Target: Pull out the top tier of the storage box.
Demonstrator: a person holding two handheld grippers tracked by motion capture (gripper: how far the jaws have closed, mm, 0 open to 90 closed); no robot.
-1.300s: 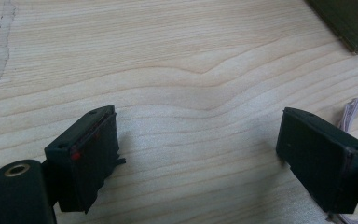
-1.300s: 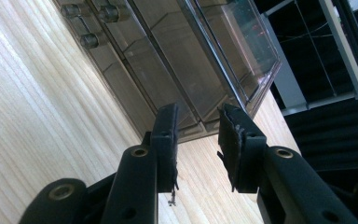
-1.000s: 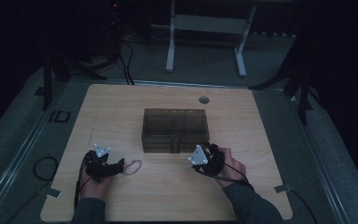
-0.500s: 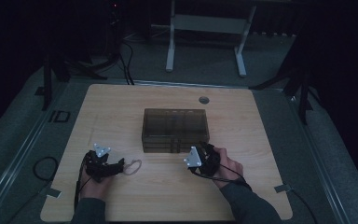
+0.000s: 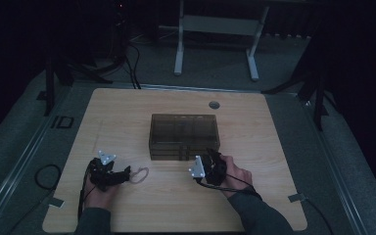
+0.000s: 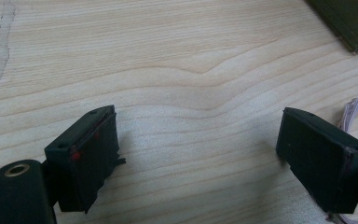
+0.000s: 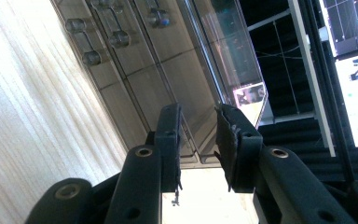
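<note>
Drawer box [image 5: 184,136] on desk [image 5: 127,107]; right gripper [image 7: 198,135] fingers narrowly parted at its corner, gripping nothing; left gripper [image 6: 200,154] fingers wide, empty.

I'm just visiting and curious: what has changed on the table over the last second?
The right gripper has edged left along the front of the smoky drawer box, its jaws narrow with nothing between them. The left gripper stayed put, jaws wide open, beside the pale looped cord. The box did not move.
</note>
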